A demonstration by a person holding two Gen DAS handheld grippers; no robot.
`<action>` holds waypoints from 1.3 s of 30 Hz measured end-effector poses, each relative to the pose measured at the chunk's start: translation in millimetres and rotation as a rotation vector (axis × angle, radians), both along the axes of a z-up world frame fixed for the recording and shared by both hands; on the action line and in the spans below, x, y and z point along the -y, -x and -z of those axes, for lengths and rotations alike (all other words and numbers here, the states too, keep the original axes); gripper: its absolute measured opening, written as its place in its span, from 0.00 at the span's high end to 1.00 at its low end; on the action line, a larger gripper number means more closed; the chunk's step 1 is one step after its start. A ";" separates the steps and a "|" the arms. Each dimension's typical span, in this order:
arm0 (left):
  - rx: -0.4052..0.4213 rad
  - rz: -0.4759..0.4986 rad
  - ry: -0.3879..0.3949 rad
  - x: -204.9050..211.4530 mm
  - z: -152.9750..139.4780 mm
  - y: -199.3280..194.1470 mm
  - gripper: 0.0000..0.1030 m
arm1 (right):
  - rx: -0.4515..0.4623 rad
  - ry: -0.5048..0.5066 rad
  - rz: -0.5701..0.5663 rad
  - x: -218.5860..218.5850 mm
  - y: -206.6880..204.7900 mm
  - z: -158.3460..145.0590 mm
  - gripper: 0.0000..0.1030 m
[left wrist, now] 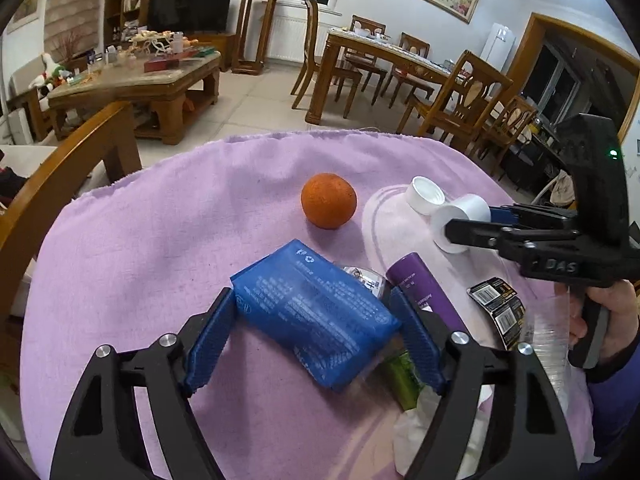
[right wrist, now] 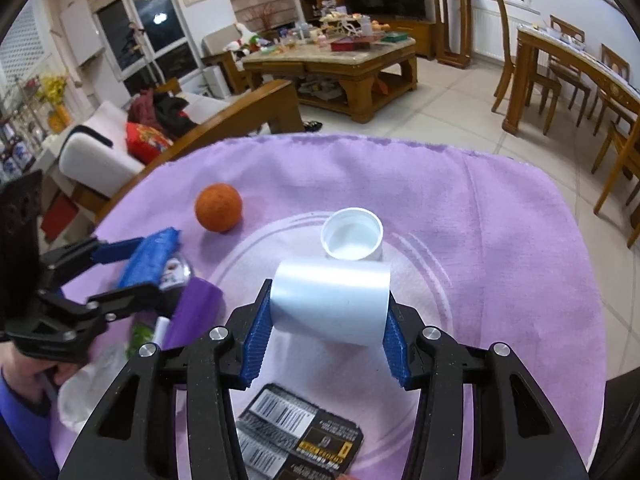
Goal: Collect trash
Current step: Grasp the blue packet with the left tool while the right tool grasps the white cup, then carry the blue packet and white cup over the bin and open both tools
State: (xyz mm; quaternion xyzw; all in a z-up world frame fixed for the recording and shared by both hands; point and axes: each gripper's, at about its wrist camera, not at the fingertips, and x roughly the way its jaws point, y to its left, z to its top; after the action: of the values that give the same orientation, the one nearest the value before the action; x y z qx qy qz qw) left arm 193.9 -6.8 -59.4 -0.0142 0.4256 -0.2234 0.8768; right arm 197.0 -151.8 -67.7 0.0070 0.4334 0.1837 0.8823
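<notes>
My left gripper [left wrist: 316, 316] is shut on a blue packet [left wrist: 316, 312], held just above the purple cloth [left wrist: 160, 240]; it shows from the side in the right wrist view [right wrist: 152, 256]. My right gripper [right wrist: 328, 316] is shut on a white plastic cup [right wrist: 330, 300] lying on its side over a clear plate [right wrist: 420, 280]; it also shows in the left wrist view [left wrist: 460, 220]. A second white cup [right wrist: 352, 238] stands upright just beyond it. A purple tube [left wrist: 424, 292], a black barcode wrapper [right wrist: 300, 436], a green item [left wrist: 404, 380] and white tissue [left wrist: 412, 432] lie close by.
An orange [left wrist: 329, 205] sits on the cloth past the trash. A wooden chair arm [left wrist: 60, 172] curves at the left. A coffee table [right wrist: 340, 60] and a dining table with chairs [left wrist: 400, 64] stand on the tiled floor beyond.
</notes>
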 end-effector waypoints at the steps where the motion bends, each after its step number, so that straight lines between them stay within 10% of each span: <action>1: 0.002 -0.014 0.001 -2.0 -0.4 0.7 0.26 | 0.007 -0.009 0.003 0.9 2.8 -2.3 0.53; 6: 0.036 -0.077 0.037 -17.4 -9.6 8.4 0.43 | 0.042 -0.061 0.013 14.5 26.8 -18.0 0.53; 7: 0.043 -0.082 0.046 -19.8 -12.1 10.8 0.64 | 0.046 -0.069 0.014 17.8 32.4 -20.8 0.53; 21: 0.102 -0.103 0.144 -18.2 -56.8 58.4 0.65 | 0.152 -0.187 0.022 68.6 117.3 -77.9 0.53; 39: 0.136 0.235 0.241 192.6 -102.9 86.9 0.65 | 0.273 -0.328 0.288 278.0 239.4 -107.9 0.53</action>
State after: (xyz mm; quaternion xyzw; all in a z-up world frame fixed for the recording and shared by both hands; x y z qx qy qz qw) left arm 107.0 -199.4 43.6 -0.0542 0.3340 -0.3741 0.8634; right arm -42.3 -429.9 40.2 0.1866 0.2692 0.1231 0.9368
